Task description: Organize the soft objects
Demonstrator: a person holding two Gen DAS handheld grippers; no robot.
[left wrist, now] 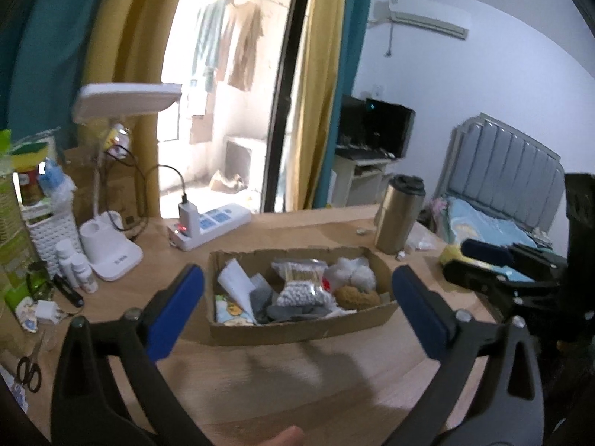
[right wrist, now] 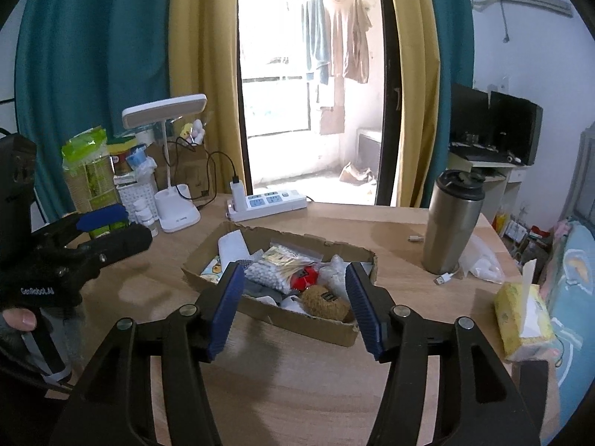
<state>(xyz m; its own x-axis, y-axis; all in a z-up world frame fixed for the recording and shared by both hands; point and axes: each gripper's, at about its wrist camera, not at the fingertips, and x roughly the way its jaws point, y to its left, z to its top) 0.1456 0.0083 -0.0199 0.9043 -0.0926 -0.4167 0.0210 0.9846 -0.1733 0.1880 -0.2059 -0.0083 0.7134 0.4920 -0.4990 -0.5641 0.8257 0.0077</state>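
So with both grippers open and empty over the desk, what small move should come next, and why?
Probably ease the right gripper forward and down toward the brown plush toy at the near end of the cardboard box. Its jaws are open, hold nothing and already frame that end. The left gripper also hangs open short of the box, so either could start.

Home bedroom, bed point(left wrist: 498, 193), wall AC unit point(left wrist: 427, 15), curtains point(right wrist: 93, 55), wood desk point(right wrist: 297, 390)
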